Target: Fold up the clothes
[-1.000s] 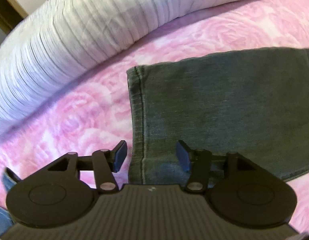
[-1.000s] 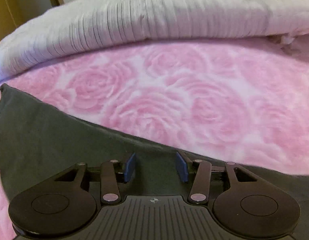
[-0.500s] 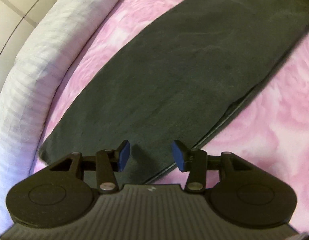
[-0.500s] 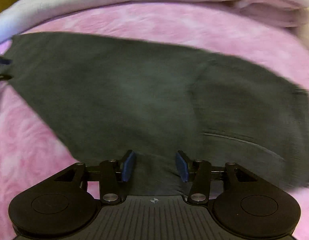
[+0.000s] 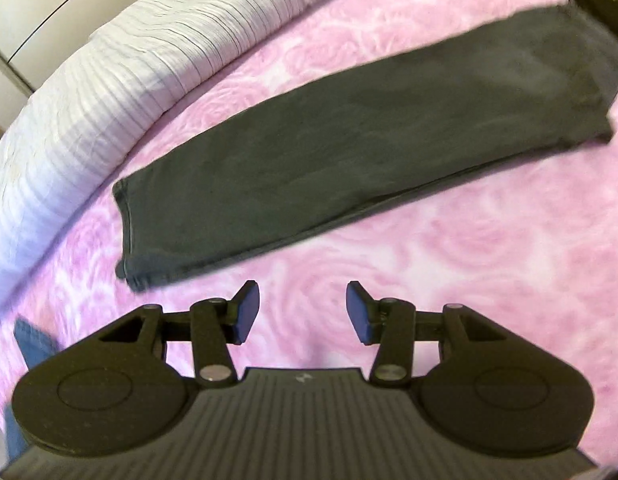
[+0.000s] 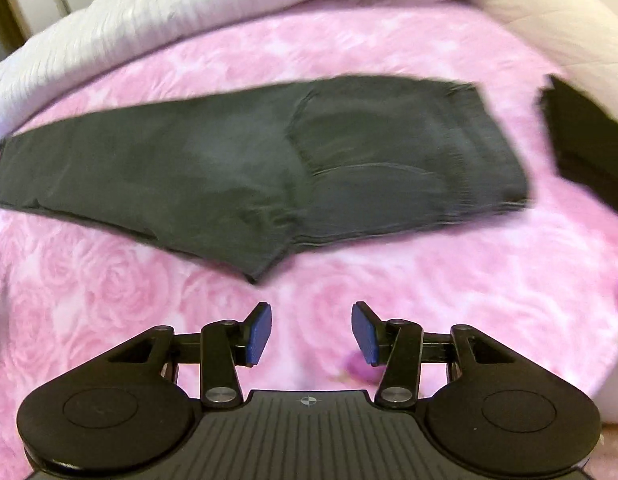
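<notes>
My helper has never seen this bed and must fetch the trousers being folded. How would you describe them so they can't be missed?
Start at the pink rose-patterned blanket covering the bed, with the white ribbed duvet bunched along its far edge. In the middle of the pink lies a long pair of dark grey trousers, folded lengthwise, leg on leg. Unlike the black stack at the right edge, they stretch out long and flat.

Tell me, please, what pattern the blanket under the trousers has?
Pink with large pale roses; the blanket shows best in the right wrist view, under the trousers.
</notes>
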